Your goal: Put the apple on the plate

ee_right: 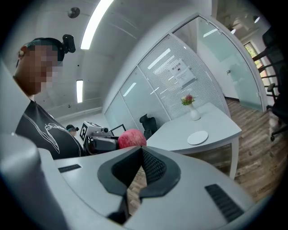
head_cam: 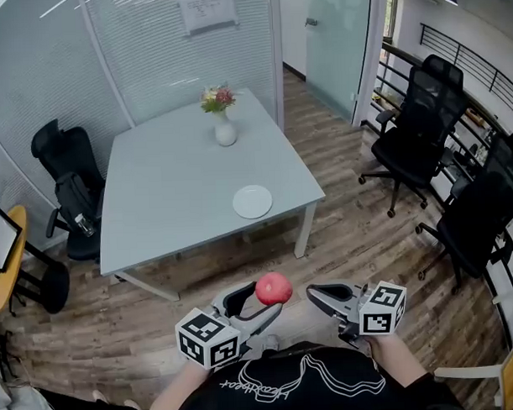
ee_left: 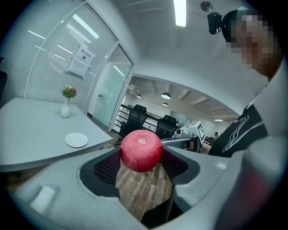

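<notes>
Left tool (head_cam: 261, 299) clamps the apple (head_cam: 274, 288); right tool (head_cam: 314, 294) pinched shut, empty; plate (head_cam: 252, 201) beyond on table (head_cam: 172, 186), near vase (head_cam: 225, 129)

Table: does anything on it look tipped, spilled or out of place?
Nothing stands out. The plate lies flat near the table's near edge, and the vase stands upright with its flowers. The apple is not there yet; the left gripper holds it over the floor.

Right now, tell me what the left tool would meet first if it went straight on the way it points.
The way looks free nearby: the left tool, shut on the apple, points between the table and the right tool toward distant black office chairs. Depth is unclear.
</notes>
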{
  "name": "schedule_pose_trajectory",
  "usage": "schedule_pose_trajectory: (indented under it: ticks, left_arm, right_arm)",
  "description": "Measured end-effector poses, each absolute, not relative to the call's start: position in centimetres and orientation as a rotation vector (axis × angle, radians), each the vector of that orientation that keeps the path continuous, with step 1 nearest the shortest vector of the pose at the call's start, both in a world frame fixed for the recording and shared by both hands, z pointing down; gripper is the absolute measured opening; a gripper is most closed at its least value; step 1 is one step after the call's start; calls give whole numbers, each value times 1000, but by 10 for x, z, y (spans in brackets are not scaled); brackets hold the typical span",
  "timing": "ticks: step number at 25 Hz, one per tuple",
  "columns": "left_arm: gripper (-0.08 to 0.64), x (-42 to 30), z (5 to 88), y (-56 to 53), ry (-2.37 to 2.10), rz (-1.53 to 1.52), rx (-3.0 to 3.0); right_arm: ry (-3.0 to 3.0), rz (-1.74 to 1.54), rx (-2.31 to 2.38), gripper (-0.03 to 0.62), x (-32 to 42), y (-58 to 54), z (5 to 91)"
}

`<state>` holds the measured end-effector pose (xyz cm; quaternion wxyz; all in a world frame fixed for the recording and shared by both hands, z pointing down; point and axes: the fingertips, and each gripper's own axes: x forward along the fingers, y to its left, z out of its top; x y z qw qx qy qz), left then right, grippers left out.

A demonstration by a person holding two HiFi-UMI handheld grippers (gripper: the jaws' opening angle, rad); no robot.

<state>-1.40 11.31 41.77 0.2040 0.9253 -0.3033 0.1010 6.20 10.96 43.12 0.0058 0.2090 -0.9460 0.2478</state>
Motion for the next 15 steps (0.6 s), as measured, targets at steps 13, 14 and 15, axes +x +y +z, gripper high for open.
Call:
schedule_pose_trajectory:
  ticks: [13,14,15]
  left_arm:
    - [298,-84,407,31,-808,287,2657]
    - [298,-87,407,27,-806,285,2660]
    - [298,-89,407,23,-805,283,2662]
  right_arm:
    - [-2950,709,741,9,-10,34,417]
    - [-2949,698,745,9,-13,32,417]
    - [-2944,687,752,9,-15,30,416]
